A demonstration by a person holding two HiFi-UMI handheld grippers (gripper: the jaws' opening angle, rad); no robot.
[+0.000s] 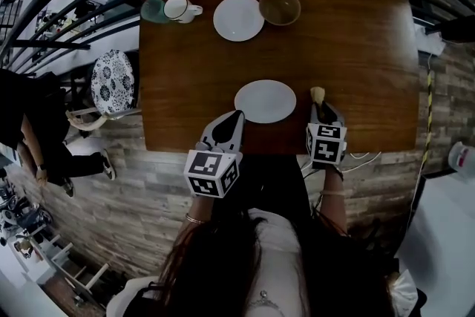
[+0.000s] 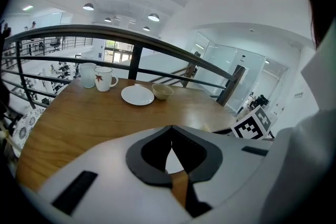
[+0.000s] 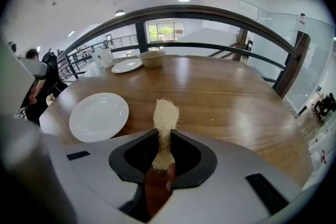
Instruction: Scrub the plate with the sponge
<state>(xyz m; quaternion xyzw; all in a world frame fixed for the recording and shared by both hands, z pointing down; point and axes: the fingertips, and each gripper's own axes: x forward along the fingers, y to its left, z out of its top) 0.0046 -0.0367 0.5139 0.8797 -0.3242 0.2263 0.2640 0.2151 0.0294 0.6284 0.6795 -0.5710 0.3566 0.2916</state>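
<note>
Left tool [image 2: 171,134]: clenched, empty, hides most of plate [image 1: 265,101] | right tool [image 3: 164,136]: grasping sponge [image 3: 165,113], lower end buried | bench [image 3: 226,97]: near edge cut off

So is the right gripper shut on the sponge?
Shut on it: the right gripper pinches the sponge, which is squeezed thin between its jaws.

The left gripper [image 1: 236,116] and right gripper [image 1: 322,109] each have a light grey moulded shell with black rectangular insets. A dark grey collar surrounds the black fingers [image 3: 139,153]. Each carries a cube [image 1: 212,173] with black-and-white square markers. The person wears a white top [image 1: 278,249] and a thin bracelet [image 1: 194,220].
</note>
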